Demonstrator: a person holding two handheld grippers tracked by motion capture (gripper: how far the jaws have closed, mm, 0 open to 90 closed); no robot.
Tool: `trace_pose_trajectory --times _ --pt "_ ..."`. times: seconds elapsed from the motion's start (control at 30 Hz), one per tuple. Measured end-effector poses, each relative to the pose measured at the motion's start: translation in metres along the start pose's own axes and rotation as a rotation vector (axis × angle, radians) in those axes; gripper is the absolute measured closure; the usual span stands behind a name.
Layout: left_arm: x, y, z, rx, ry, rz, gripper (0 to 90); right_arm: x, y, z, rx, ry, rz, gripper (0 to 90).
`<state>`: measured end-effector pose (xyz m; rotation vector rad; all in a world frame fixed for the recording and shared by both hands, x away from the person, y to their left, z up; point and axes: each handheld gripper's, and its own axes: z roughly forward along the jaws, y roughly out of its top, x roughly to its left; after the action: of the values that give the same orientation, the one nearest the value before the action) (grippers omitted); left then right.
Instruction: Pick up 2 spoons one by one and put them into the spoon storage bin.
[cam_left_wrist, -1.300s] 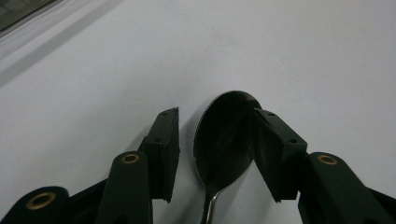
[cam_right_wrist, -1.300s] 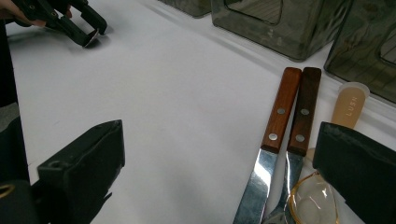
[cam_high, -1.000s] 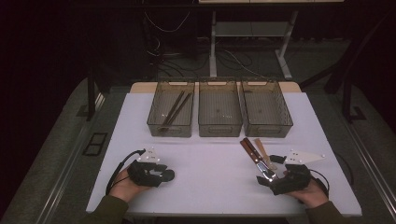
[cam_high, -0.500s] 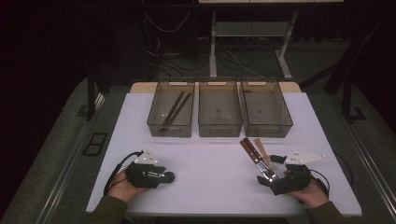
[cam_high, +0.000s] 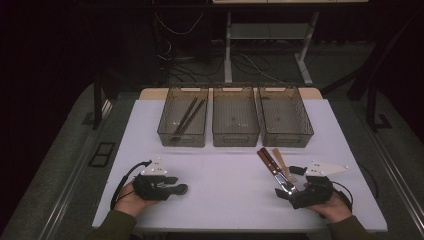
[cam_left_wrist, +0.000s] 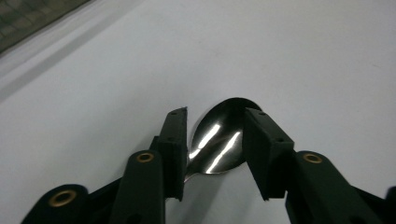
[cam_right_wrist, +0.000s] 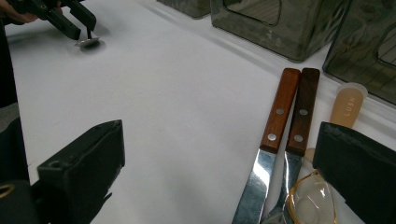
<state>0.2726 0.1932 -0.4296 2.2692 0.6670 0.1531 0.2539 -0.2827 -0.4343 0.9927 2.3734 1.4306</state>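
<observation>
Steel, shiny spoon bowl (cam_left_wrist: 219, 140) sits between my left jaws, which have just been closing, near the white bench's (cam_high: 225, 170) front-left corner; my right jaws gape.

My high view looks forward and down over the whole table (cam_high: 235, 165) from my side. My left gripper view sits close above the spoon (cam_left_wrist: 219, 135), facing down. My right gripper view looks low across the table; it shares that spoon (cam_right_wrist: 88, 43) and the bins (cam_right_wrist: 275, 23)
</observation>
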Motion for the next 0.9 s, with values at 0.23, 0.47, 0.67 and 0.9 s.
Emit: trace_pose_trajectory --times 0.23,0.47,0.67,0.9 --pt "-0.011 -0.005 -0.005 0.034 -0.101 0.012 88.9 0.0 0.0 -0.001 -0.003 -0.001 -0.001 2.4" --pt "-0.018 -0.003 0.009 0.1 -0.129 0.057 88.9 0.0 0.0 0.0 -0.002 -0.001 -0.002 2.4" --pt "-0.012 0.004 0.017 0.093 -0.123 0.051 88.9 0.0 0.0 0.0 -0.001 -0.003 -0.001 2.4" --pt "-0.004 0.012 0.027 0.094 -0.115 0.039 88.9 -0.001 0.0 0.0 -0.001 -0.003 -0.002 2.4"
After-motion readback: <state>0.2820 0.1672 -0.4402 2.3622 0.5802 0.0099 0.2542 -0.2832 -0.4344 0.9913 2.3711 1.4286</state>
